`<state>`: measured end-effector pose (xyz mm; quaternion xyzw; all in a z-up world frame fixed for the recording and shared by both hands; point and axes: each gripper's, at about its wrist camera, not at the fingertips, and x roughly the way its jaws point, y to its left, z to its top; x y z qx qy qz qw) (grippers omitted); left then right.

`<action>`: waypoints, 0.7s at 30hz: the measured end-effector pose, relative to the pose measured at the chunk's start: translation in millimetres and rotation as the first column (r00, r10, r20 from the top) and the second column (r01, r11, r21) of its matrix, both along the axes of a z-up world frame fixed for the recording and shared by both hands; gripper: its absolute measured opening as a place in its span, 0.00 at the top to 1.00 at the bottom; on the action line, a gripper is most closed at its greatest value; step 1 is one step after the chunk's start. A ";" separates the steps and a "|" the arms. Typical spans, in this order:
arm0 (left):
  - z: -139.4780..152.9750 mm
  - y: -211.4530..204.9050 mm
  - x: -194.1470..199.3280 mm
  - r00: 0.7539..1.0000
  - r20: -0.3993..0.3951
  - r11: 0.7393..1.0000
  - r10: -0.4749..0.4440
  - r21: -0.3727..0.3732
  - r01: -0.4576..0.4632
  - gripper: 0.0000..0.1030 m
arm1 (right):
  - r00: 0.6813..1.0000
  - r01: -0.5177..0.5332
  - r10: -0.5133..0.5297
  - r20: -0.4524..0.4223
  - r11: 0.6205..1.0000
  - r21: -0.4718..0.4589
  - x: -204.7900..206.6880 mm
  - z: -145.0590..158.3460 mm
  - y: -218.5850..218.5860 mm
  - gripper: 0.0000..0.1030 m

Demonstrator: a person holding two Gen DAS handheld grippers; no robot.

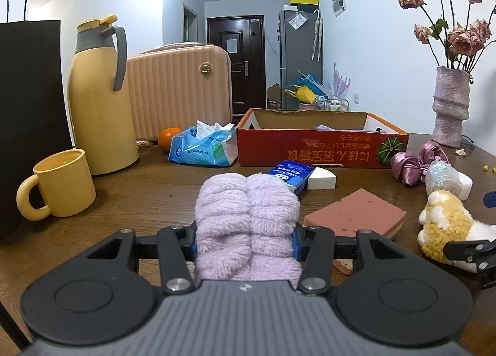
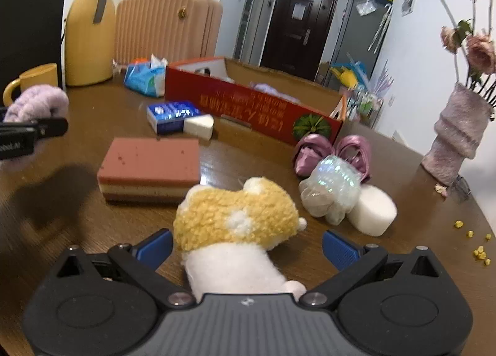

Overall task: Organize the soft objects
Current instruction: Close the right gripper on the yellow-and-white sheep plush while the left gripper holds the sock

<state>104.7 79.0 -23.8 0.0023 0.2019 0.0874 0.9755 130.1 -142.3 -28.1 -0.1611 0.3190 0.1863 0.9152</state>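
Left gripper (image 1: 246, 246) clamped on lilac towel (image 1: 248, 219); right gripper (image 2: 248, 247) (jaws wide) astride plush toy (image 2: 235, 219).

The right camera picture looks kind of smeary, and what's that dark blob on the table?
In the right wrist view the edges smear, so the mug and vase look soft, while the plush toy between the open right gripper stays fairly clear; the dark blob on the table is a shadow. The left wrist view is sharper, with its fuzzy purple cloth crisp.
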 end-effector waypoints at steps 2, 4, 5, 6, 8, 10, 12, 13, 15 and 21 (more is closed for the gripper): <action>0.0 1.1 0.4 1.000 -0.002 1.000 0.001 -0.005 -0.001 0.52 | 1.000 -0.006 0.005 -0.025 1.000 -0.003 5.0 -3.5 2.0 0.00; -0.5 1.5 0.1 1.000 -0.003 1.000 0.000 -0.005 0.000 0.52 | 0.999 -0.009 0.009 -0.044 1.000 -0.002 9.5 -7.2 3.6 0.00; -0.7 1.3 0.2 1.000 -0.003 1.000 -0.002 -0.005 0.002 0.52 | 0.999 -0.009 0.009 -0.050 1.000 0.001 11.4 -8.8 4.0 0.00; -1.0 1.4 0.3 1.000 -0.005 1.000 -0.004 -0.005 0.003 0.52 | 0.999 -0.007 0.007 -0.054 1.000 0.004 13.6 -10.2 4.4 0.00; -1.6 1.3 0.3 1.000 -0.007 1.000 -0.006 -0.006 0.006 0.52 | 0.998 -0.002 0.004 -0.064 1.000 0.022 16.8 -12.6 3.1 0.00; -2.4 1.3 0.1 1.000 -0.009 1.000 -0.007 -0.008 0.006 0.52 | 0.997 0.003 0.000 -0.072 0.999 0.043 19.1 -14.8 1.4 0.00; -2.9 1.6 0.6 1.000 -0.012 1.000 -0.008 -0.008 0.008 0.52 | 0.997 0.009 -0.004 -0.079 0.998 0.063 20.8 -17.2 -0.1 0.00; -3.2 1.4 0.6 1.000 -0.013 1.000 -0.009 -0.007 0.009 0.52 | 0.997 0.011 -0.005 -0.083 0.997 0.071 21.7 -18.1 -0.7 0.00; -3.5 1.2 0.6 1.000 -0.014 1.000 -0.011 -0.006 0.011 0.52 | 0.996 0.016 -0.009 -0.089 0.996 0.084 23.0 -20.6 -2.1 0.00; -3.3 1.3 0.9 1.000 -0.014 1.000 -0.011 -0.006 0.011 0.52 | 0.995 0.028 -0.017 -0.100 0.994 0.103 24.9 -24.7 -5.9 0.02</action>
